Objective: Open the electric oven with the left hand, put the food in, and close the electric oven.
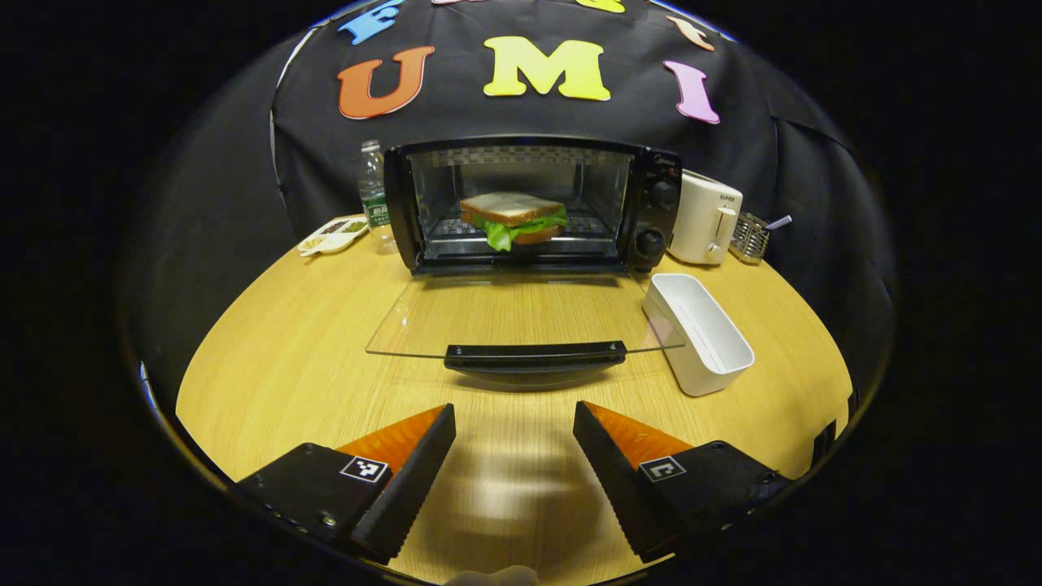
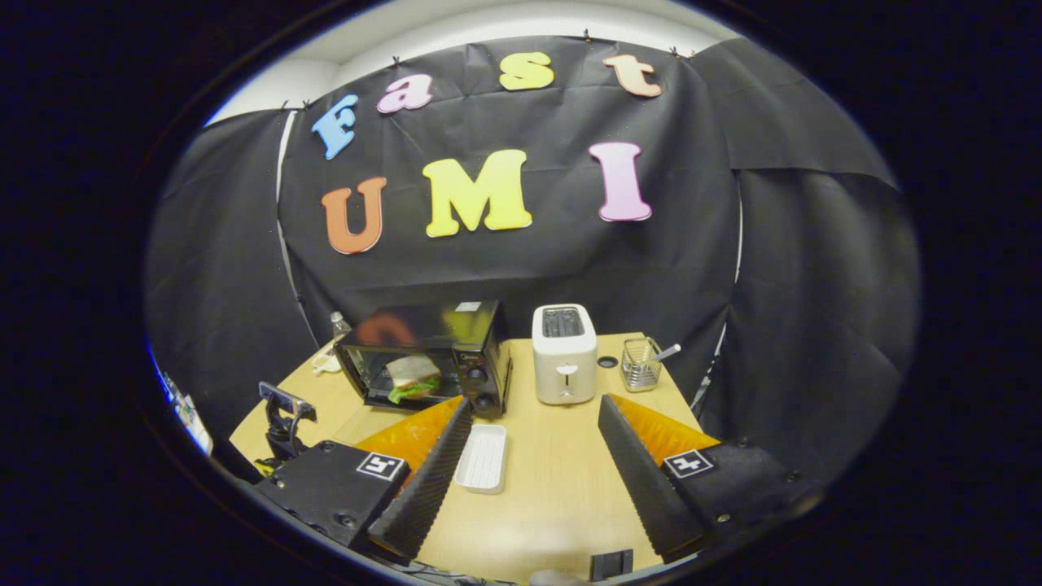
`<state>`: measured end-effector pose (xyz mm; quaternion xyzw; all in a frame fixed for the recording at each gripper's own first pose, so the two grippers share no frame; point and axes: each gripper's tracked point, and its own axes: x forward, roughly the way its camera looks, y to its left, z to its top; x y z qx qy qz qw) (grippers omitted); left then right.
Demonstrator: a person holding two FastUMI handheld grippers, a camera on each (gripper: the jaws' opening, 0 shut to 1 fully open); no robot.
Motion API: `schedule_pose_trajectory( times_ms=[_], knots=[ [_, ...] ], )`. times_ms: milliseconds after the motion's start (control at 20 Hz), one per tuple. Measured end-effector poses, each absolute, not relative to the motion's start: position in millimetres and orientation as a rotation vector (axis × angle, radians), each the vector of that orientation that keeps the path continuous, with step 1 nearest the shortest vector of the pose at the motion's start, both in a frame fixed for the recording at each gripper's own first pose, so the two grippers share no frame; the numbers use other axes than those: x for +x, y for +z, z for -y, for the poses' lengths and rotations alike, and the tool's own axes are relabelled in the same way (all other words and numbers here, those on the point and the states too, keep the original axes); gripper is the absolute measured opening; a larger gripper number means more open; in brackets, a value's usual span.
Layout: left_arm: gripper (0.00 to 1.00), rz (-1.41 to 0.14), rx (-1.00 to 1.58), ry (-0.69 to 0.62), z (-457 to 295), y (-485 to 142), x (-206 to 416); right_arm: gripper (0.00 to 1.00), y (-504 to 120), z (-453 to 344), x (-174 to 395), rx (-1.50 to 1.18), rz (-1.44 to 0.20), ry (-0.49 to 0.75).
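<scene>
The black electric oven [image 1: 651, 203] stands at the back of the round wooden table, its glass door [image 1: 505, 313] folded down flat with the black handle [image 1: 535, 356] toward me. A sandwich [image 1: 513, 218] with lettuce lies on the rack inside. My left gripper [image 1: 513, 415] is open, low over the table just short of the handle, holding nothing. In the right gripper view the oven [image 2: 480, 350] and sandwich [image 2: 411, 377] sit far off at the left. My right gripper [image 2: 536, 404] is open and empty, high above the table's near side.
An empty white tray [image 1: 700, 332] lies right of the door, also seen as the tray [image 2: 482, 458]. A white toaster [image 1: 705, 218] and wire basket [image 1: 753, 234] stand right of the oven. A water bottle [image 1: 374, 191] and snack dish [image 1: 332, 234] stand left.
</scene>
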<state>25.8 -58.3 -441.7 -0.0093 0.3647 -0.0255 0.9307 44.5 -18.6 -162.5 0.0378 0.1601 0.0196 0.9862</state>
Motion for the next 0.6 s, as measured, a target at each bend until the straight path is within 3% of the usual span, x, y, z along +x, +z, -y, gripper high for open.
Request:
schedule_pose_trajectory(
  times_ms=[100,150,200,600],
  knots=[
    [0.96,-0.772,-0.016,-0.051,61,-452,33,1.00,-167,24,45,0.081,-0.333,0.028],
    [0.96,-0.780,-0.014,-0.051,63,-457,37,0.89,-169,26,45,0.082,-0.337,0.024],
    [0.96,-0.793,-0.014,-0.054,65,-461,38,1.00,-170,28,46,0.087,-0.340,0.020],
    [0.96,-0.804,-0.011,-0.046,66,-474,60,1.00,-180,27,57,0.110,-0.364,0.019]
  ],
)
